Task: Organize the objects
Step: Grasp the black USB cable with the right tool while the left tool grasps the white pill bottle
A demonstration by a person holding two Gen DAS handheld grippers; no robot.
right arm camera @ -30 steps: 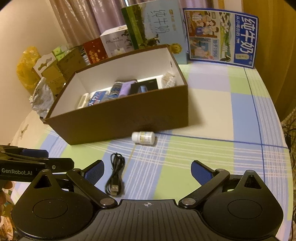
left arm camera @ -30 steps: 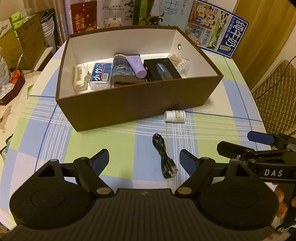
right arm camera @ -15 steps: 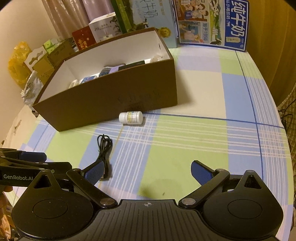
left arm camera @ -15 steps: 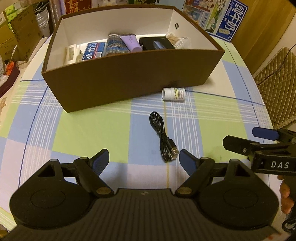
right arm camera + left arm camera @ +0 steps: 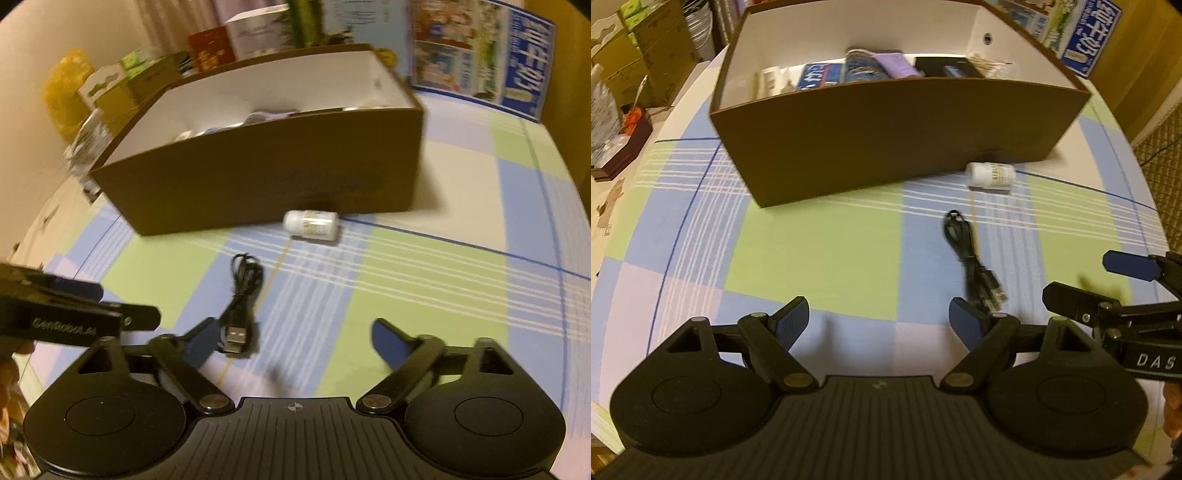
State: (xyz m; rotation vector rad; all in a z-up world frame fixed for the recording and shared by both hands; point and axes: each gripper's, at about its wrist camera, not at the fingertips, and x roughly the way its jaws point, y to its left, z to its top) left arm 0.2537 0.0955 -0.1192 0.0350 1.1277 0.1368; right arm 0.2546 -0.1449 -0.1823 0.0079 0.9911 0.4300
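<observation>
Coiled black USB cable (image 5: pixel 971 258) and small white pill bottle (image 5: pixel 990 176) lie loose on the table, both tools spread wide and empty.

Left gripper (image 5: pixel 879 325) hangs low over the checked blue-and-green tablecloth (image 5: pixel 812 258) with nothing between its blue pads, the cable's plug just ahead of its right finger; right gripper (image 5: pixel 291 339) is likewise wide open and empty, its left finger beside that plug, so I judge the cable is the next pick. The bottle rests on its side against the front wall of the open brown cardboard box (image 5: pixel 886 129), which holds other small items, probably where these two belong.
</observation>
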